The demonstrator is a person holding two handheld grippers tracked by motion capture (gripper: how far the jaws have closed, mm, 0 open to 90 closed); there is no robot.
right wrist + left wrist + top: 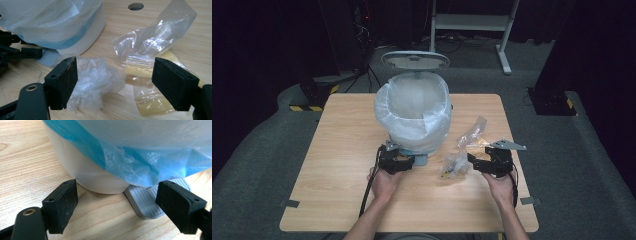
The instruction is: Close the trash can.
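A white pedal bin (412,120) lined with a blue-white plastic bag (140,157) stands at the middle of the wooden table (337,150), its lid (415,61) raised. My left gripper (406,161) (117,197) rests open at the bin's foot, jaws set either side of the grey pedal (146,201) and not touching it. My right gripper (473,163) (115,75) is open and faces a crumpled clear wrap (97,77) (453,164). That wrap lies between the jaws, against the left pad. Behind it is a clear bag (155,37) (473,131) over a yellowish piece (145,66).
A round hole (135,6) pierces the tabletop behind the plastic. Off the table's far side stand a white metal frame (472,22) and dark equipment on the grey floor. Grey tape tabs (289,203) mark the table's near corners.
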